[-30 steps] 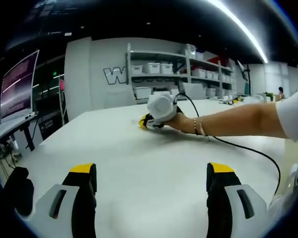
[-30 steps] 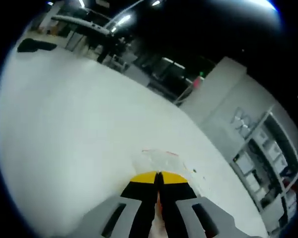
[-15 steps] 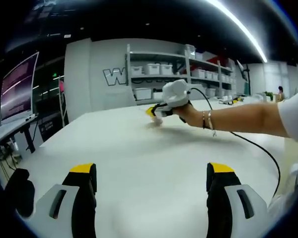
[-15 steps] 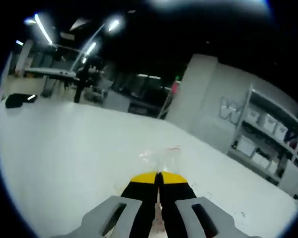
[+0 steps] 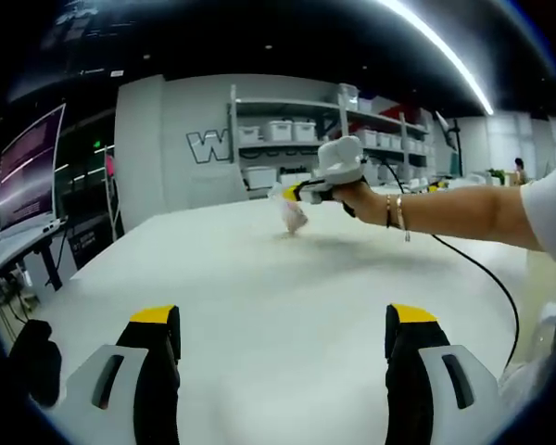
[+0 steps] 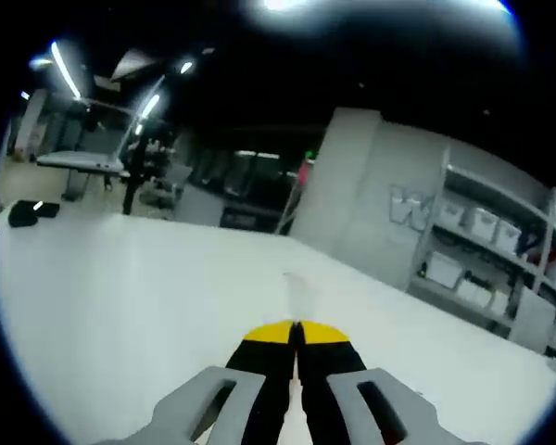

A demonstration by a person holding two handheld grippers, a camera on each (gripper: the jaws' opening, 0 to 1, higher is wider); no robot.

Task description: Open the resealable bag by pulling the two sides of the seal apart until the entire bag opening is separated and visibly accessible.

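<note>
Right tool point(image 5: 296, 192): jaws pressed together on the top edge of the bag; carried by a hand point(image 5: 357, 197) reaching in from the right of the left gripper view. From its own camera, the right tool point(image 6: 296, 331) has its yellow tips meeting with no gap, a thin pale sliver of plastic caught between them.

Bag point(image 5: 294, 215): small, clear, resealable. It hangs below the right tool's tips, raised off the counter point(image 5: 259, 306), apparently so its weight pulls it straight and presents the seal edge. In the right gripper view the bag point(image 6: 301, 293) is a faint translucent strip beyond the tips. Whether the seal is parted at all cannot be told; it looks unopened.

Left tool point(image 5: 283, 320): jaws spread wide, nothing between them, low over the counter and well apart from the bag. Likely kept open so it can take the opposite side of the seal.

Cable point(image 5: 473, 273): trails from the right tool down over the counter.

Shelves point(image 5: 324, 139): against the far wall, carrying white bins; not involved.

Status: one side held; the pull has not begun, as judged from the left tool's distance.
</note>
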